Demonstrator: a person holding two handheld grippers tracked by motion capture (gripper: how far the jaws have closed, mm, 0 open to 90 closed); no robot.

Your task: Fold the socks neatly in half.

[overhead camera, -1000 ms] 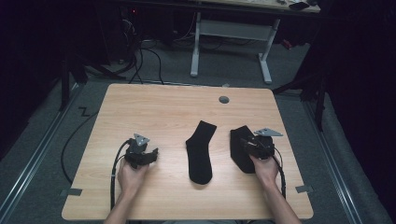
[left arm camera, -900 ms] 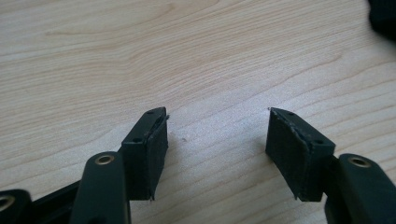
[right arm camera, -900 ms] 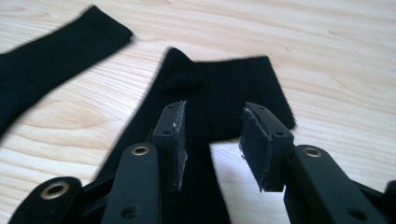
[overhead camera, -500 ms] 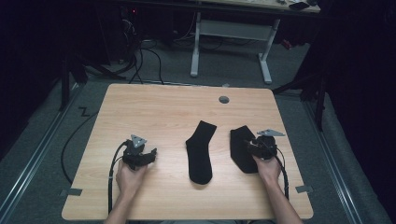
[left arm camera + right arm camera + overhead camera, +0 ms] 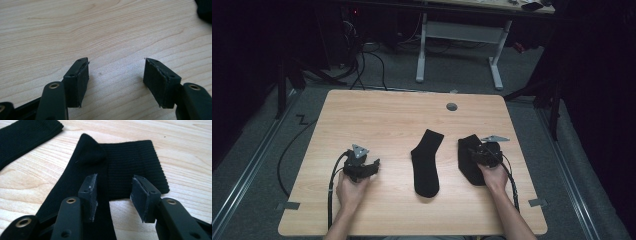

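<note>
while the right gripper (image 5: 113, 197) hovers low over the folded sock (image 5: 130, 162), its fingers (image 5: 90, 192) stand apart with the knit lying between and under them, released, not pressing on anything; they have just been opening a little. that sock lies doubled over near the right edge of the worktop (image 5: 387, 115), its ribbed cuff end beyond the fingertips and a rounded fold beside it. the left gripper (image 5: 116, 82) rests on bare wood at the left, fingers (image 5: 160, 82) spread wide and empty. between the two hands a second sock (image 5: 426, 162) lies flat and straight, well apart from the folded one.

the likely trouble from here: if the right fingers close where they are, they may catch just the top layer of the doubled sock, so it would unfold or drag along the wood instead of lifting cleanly. closing too shallow could also let the thin knit slip out. the left gripper is too far off to steady anything.
</note>
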